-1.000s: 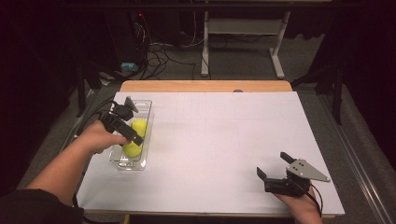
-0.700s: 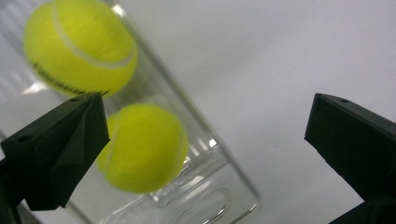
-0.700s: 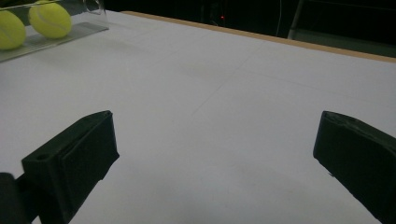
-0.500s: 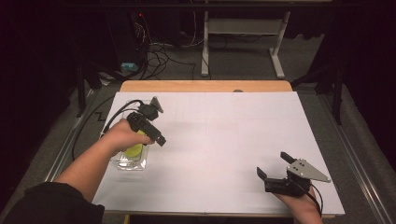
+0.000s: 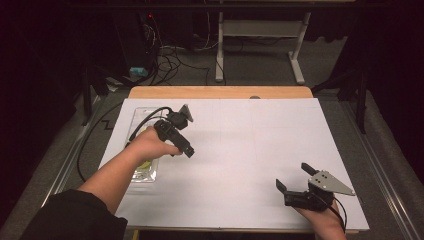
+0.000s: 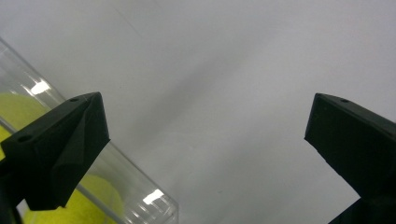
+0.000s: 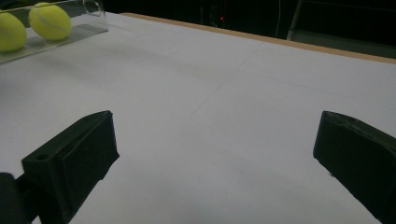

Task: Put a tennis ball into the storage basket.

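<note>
Two tongs: both gaped wide, and neither had hold of anything.
Right tongs [image 5: 295, 187]: nearest, low over the near right part of the desk [image 5: 240, 150], in the person's right hand [image 5: 322, 220], with the grey three-cornered plate on top; in the right gripper view [image 7: 210, 154] only bare white surface lay between the jaws.
Left tongs [image 5: 186, 145]: farther in and to the left, carried in the left hand [image 5: 150, 145] just right of the clear tray [image 5: 142, 172]; in the left gripper view [image 6: 205, 135] the jaws stood far apart over white desk.
Clear tray: a long see-through box along the desk's left edge, partly hidden by the left hand and forearm in the high view.
Tennis balls [image 7: 49, 21]: yellow-green, lying inside the tray; two showed side by side in the right gripper view, and two showed behind the tray wall [image 6: 93, 196] in the left gripper view.
Beyond the desk: cables on the dark floor [image 5: 175, 60].
</note>
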Available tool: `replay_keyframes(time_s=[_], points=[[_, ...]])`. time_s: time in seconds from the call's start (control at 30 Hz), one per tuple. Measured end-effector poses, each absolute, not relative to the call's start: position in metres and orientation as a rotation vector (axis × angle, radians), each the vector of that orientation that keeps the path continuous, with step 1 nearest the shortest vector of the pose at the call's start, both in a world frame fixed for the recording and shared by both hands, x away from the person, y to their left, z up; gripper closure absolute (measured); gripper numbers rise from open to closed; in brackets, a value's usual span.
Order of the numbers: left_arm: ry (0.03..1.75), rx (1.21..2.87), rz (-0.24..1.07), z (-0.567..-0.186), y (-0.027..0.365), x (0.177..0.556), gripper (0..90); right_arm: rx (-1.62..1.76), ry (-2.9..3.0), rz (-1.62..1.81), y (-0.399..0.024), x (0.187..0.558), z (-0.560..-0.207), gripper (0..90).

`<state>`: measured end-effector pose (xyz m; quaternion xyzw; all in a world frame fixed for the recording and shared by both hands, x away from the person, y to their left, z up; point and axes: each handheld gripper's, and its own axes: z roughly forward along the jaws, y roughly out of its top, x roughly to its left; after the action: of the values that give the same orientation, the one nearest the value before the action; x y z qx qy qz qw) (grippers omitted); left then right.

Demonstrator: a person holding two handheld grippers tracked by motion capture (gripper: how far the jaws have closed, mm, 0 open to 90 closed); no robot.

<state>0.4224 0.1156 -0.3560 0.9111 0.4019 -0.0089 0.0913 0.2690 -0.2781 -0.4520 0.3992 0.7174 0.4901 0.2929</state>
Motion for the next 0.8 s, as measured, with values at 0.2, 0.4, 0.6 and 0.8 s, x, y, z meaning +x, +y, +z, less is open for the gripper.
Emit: replay_keyframes(time_s=[0.2, 0.4, 0.6, 0.8], points=[[1.199, 2.742, -0.048, -0.376, 0.108, 0.421, 0.4, 1.061, 1.912, 1.305, -0.278, 0.269, -0.452, 0.0], [1.195, 2.780, -0.084, -0.399, 0.100, 0.420, 0.4, 1.059, 1.912, 1.305, -0.278, 0.269, -0.452, 0.0], [1.189, 2.798, -0.080, -0.419, 0.094, 0.416, 0.5, 1.059, 1.913, 1.306, -0.278, 0.269, -0.452, 0.0], [1.168, 2.693, -0.020, -0.432, 0.097, 0.406, 0.6, 1.054, 1.911, 1.310, -0.279, 0.268, -0.451, 0.0]])
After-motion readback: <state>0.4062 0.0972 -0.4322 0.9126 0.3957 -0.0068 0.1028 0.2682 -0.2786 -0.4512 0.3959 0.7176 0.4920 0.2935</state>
